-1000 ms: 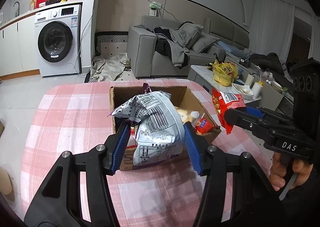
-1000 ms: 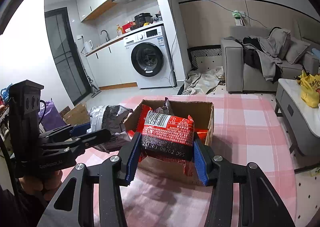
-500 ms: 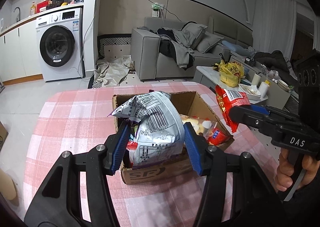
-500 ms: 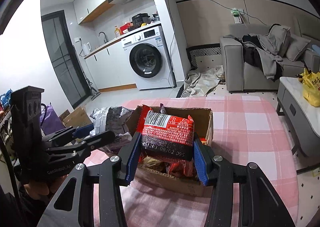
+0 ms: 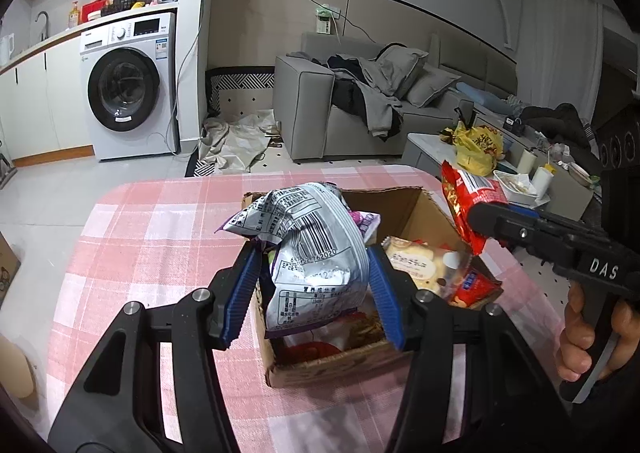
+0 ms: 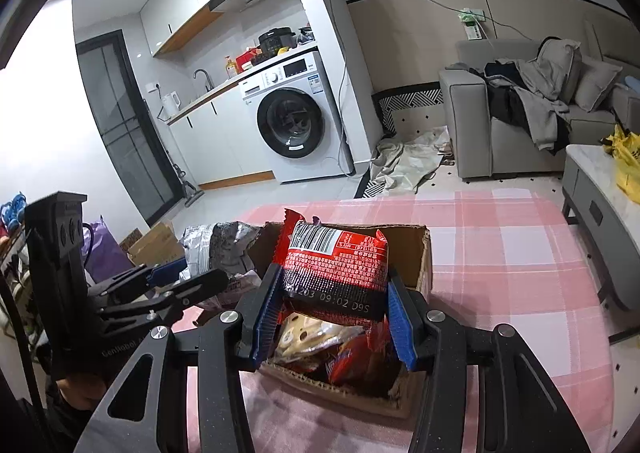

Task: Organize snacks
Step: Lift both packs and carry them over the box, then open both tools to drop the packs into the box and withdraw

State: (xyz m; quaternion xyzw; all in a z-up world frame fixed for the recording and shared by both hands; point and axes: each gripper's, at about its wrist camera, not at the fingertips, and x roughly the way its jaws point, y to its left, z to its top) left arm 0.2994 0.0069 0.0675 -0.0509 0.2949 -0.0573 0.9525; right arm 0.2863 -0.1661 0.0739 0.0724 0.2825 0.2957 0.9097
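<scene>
Left gripper point(image 5: 316, 289) clamps silver snack bag point(image 5: 316, 249) | right gripper point(image 6: 334, 317) clamps red packet point(image 6: 336, 269) | both poised over cardboard box point(image 6: 424, 253) at tabletop centre, apparently for dropping in.

A silver snack bag point(image 5: 316, 253), crumpled and printed with a barcode, is held upright above an open cardboard box point(image 5: 416, 209). A red and black snack packet point(image 6: 336, 273), barcode uppermost, is held over the same box. Inside the box, a pale biscuit packet point(image 5: 416, 259) and red wrappers point(image 5: 472, 287) are piled loosely.
</scene>
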